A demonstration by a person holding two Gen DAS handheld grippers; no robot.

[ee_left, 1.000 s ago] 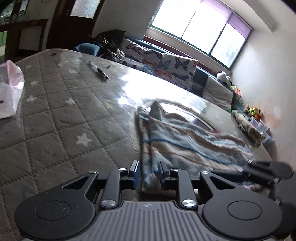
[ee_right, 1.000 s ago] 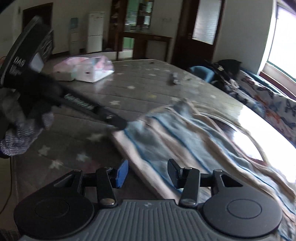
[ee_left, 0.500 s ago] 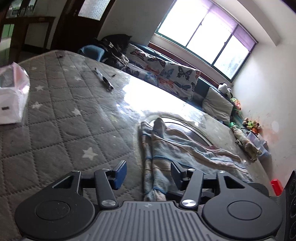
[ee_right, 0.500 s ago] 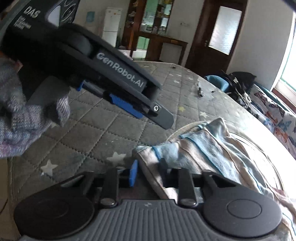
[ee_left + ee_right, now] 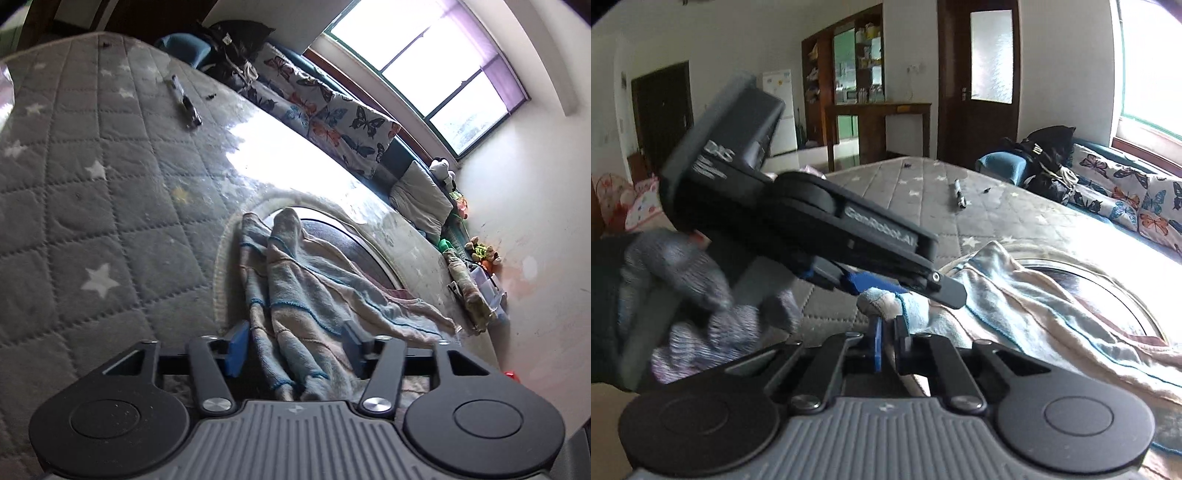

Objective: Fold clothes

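A striped blue, pink and cream garment (image 5: 306,291) lies bunched on the grey quilted mattress (image 5: 92,206). My left gripper (image 5: 293,349) is open, its jaws wide apart on either side of the garment's near end. In the right wrist view the same garment (image 5: 1027,306) trails to the right. My right gripper (image 5: 888,341) is shut on a corner of it and holds that corner off the mattress. The left gripper (image 5: 905,284), held by a gloved hand (image 5: 701,295), hovers just above that corner.
A dark pen-like object (image 5: 186,101) and small bits lie further up the mattress. A butterfly-print sofa (image 5: 332,114) with cushions and a black bag (image 5: 1045,155) runs along the window side. Soft toys and a box (image 5: 480,273) sit by the right wall.
My left gripper let go of the garment and opened wide. My right gripper closed on the garment's corner and lifted it. Both grippers came close together.
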